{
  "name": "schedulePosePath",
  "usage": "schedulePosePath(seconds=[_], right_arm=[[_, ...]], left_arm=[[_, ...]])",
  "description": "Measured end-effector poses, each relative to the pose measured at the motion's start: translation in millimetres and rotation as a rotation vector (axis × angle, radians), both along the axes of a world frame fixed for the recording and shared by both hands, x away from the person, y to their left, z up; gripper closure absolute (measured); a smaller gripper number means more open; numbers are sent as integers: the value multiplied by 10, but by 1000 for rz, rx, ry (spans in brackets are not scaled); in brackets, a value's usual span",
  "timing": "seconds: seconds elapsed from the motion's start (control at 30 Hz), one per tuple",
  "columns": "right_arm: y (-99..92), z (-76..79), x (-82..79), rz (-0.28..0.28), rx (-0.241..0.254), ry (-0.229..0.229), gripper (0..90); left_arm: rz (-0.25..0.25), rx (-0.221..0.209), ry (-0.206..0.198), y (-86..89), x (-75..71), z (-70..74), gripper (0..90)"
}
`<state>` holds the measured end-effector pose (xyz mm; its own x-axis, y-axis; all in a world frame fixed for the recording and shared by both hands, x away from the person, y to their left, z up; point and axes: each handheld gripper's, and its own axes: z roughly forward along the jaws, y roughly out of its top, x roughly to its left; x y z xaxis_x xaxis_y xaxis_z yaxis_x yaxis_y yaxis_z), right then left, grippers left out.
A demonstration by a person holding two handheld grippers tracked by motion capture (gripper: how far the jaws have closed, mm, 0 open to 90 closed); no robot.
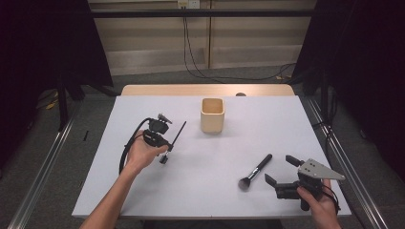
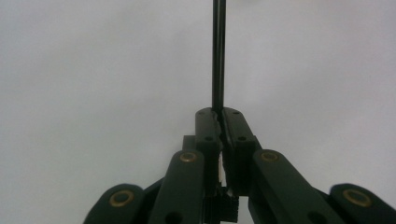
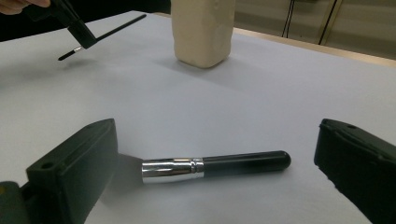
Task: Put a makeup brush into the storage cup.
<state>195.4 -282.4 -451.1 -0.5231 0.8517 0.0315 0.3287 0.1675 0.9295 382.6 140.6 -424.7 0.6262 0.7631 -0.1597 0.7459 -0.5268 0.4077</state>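
Observation:
My left gripper (image 1: 165,153) (image 2: 219,114) is shut on a thin black brush (image 1: 178,134) (image 2: 218,56), held above the left half of the white table (image 1: 205,191). The brush's long handle points away from the jaws toward the beige cup (image 1: 212,115). In the right gripper view the same gripper (image 3: 79,35) carries that thin brush (image 3: 116,27) clear of the table, left of the cup (image 3: 203,32). My right gripper (image 1: 282,169) (image 3: 218,135) stands open near the front right. A thick makeup brush (image 1: 256,171) (image 3: 224,165) with a black handle and silver ferrule lies on the table just beyond and between its jaws, untouched.
The cup stands upright at the middle back of the table. A wooden strip (image 1: 205,89) runs along the table's far edge. Cables (image 1: 200,71) hang and trail on the floor behind. Metal rails (image 1: 45,162) flank the table on both sides.

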Motion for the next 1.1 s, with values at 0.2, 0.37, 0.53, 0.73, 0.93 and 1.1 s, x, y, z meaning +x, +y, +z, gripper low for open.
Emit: schedulePosePath(seconds=[0.2, 0.37, 0.53, 0.73, 0.93, 1.1], right_arm=[[21, -2, 7, 8, -3, 1, 0], [12, -1, 5, 8, -2, -1, 0], [9, 1, 2, 5, 1, -3, 0], [12, 2, 3, 7, 0, -6, 0], [11, 5, 0, 6, 2, -7, 0], [5, 11, -14, 6, 4, -9, 0]], left_arm=[[-6, -70, -83, 124, -62, 34, 862], [9, -144, -152, 196, -101, 66, 862], [6, -183, -212, 246, -132, 86, 862], [1, -242, -292, 315, -185, 94, 861], [8, -309, -353, 343, -253, 93, 861], [40, -341, -391, 351, -305, 92, 861]])
